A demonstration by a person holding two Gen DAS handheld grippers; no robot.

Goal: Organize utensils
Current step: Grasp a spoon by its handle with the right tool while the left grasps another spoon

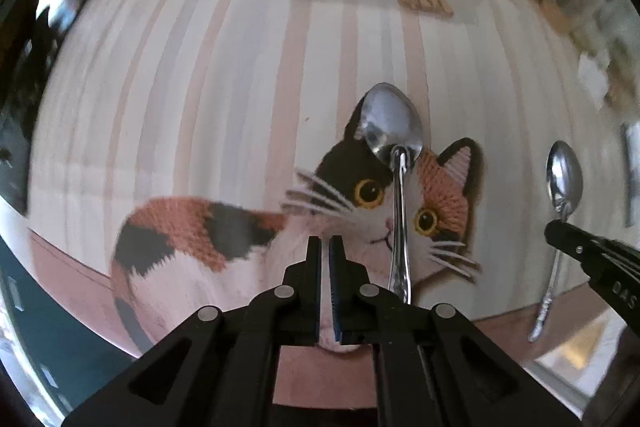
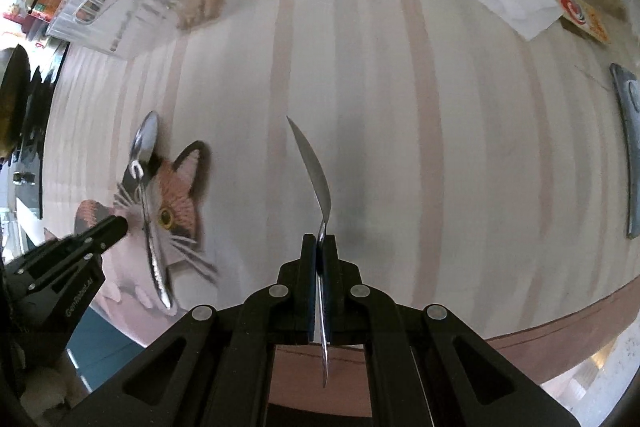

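Your right gripper is clamped on a spoon at the neck, just below the bowl. You see this held spoon edge-on from the right wrist: a thin polished steel blade curving up and left to a point, its handle running back between the fingers and ending in a narrow tip. From the left wrist the same spoon shows its shiny oval bowl face-on, with a slim handle hanging below the right gripper to a patterned end.

Your left gripper has its jaws together with only a sliver of blue pad showing between them, and nothing is held there. Just to the right of its fingertips a second spoon lies on a cat-shaped mat, handle toward you, bowl away. It is bright steel, the bowl mirror-like, the handle end textured. The bowl rests over the cat's dark ear and the handle crosses the face between the eyes. From the right wrist this lying spoon sits beside the left gripper.

The mat lies on a striped tablecloth of pale and pinkish bands. Farther off stands a clear plastic rack holding what look like wooden-handled utensils, blurred. A crumpled white tissue lies at the far right.
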